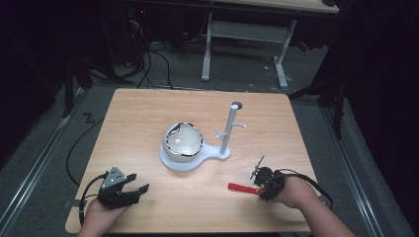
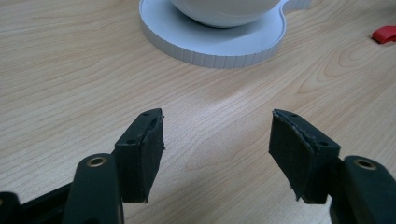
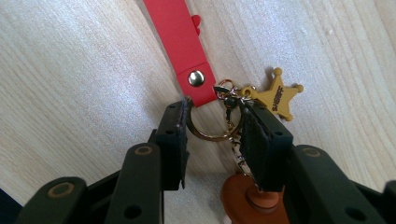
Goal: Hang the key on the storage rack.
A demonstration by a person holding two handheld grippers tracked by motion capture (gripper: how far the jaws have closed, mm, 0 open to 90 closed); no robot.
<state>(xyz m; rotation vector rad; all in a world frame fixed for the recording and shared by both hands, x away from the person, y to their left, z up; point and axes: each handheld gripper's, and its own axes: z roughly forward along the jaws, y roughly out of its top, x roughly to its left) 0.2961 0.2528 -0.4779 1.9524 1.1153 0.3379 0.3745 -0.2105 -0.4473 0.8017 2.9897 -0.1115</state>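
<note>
Right gripper [image 3: 212,128], jaws narrowed around a gold key ring [image 3: 211,127] with red strap [image 3: 180,44] and perhaps touching it, rests on the pale wood-grain table [image 1: 148,113] over grey carpet, while left gripper [image 2: 215,154] gapes before a white round base [image 2: 210,46].

We see a wooden table [image 1: 148,113]. At its middle sits a white stand [image 1: 190,162] bearing a bowl [image 1: 183,141]; a red keychain [image 1: 242,187] lies near right.

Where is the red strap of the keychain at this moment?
In the high view, the red strap lies flat on the table at the front right, just left of the right gripper, whose jaws close around its key ring.
</note>
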